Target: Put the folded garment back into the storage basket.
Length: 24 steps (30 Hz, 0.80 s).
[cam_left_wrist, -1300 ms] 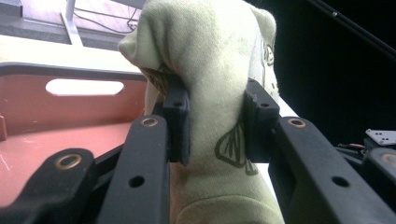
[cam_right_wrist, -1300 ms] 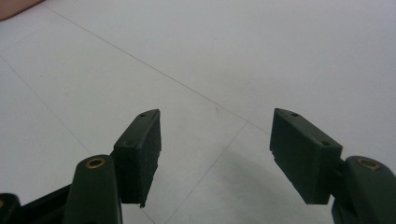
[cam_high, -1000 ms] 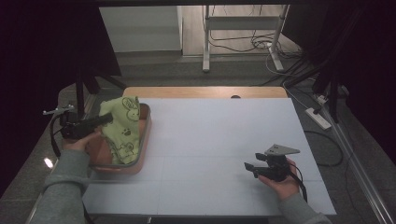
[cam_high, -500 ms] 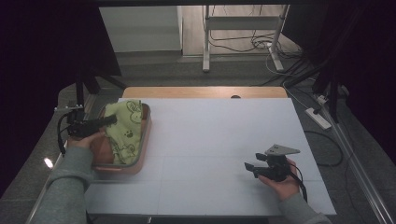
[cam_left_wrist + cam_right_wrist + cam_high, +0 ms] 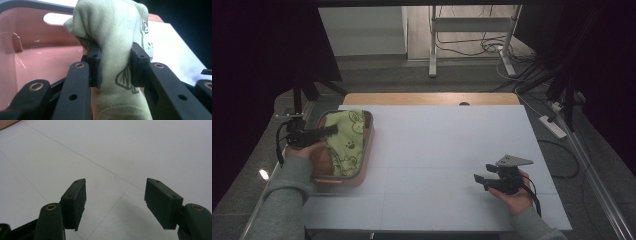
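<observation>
A pale green cloth (image 5: 346,140) printed with cartoon animals lies in a pink tray (image 5: 368,142) at the table's left. My left gripper (image 5: 331,131) reaches over the tray from the left and is shut on a bunched fold of the cloth (image 5: 113,60), pinched between both pads. The tray's pink inner wall (image 5: 37,57) shows behind the jaws. My right gripper (image 5: 479,180) rests low over the white table near the front right, its jaws open with nothing between them (image 5: 115,200).
The white tabletop (image 5: 447,145) stretches between the tray and the right hand. A wooden strip (image 5: 427,98) runs along the far edge. Beyond the table stand a metal frame (image 5: 472,35) and floor cables (image 5: 557,120).
The left gripper has lowered the cloth, which was lifted in a mound, so it now lies flatter in the tray. The right gripper has stayed put.
</observation>
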{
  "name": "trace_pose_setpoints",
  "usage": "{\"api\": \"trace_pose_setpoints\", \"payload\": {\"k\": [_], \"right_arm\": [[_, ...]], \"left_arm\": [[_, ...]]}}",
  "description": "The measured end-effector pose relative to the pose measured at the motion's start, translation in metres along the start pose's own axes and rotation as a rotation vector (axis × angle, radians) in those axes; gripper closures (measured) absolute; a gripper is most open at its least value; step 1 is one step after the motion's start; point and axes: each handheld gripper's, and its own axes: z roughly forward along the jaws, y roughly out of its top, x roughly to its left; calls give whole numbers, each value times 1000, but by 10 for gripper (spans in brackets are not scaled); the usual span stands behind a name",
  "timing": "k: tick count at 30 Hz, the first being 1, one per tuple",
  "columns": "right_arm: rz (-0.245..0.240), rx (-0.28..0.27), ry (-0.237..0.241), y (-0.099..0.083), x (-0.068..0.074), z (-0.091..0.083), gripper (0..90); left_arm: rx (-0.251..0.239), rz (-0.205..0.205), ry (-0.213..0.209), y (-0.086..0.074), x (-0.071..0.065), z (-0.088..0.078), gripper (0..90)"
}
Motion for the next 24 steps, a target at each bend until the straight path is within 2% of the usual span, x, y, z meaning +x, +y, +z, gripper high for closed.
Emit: {"api": "trace_pose_setpoints", "payload": {"k": [10,24], "right_arm": [[-2,3,1,0,0,0,350],[-3,1,0,-1,-1,0,350]], "left_arm": [[29,-16,28,1,3,8,669],[81,-23,99,1,10,21,663]]}}
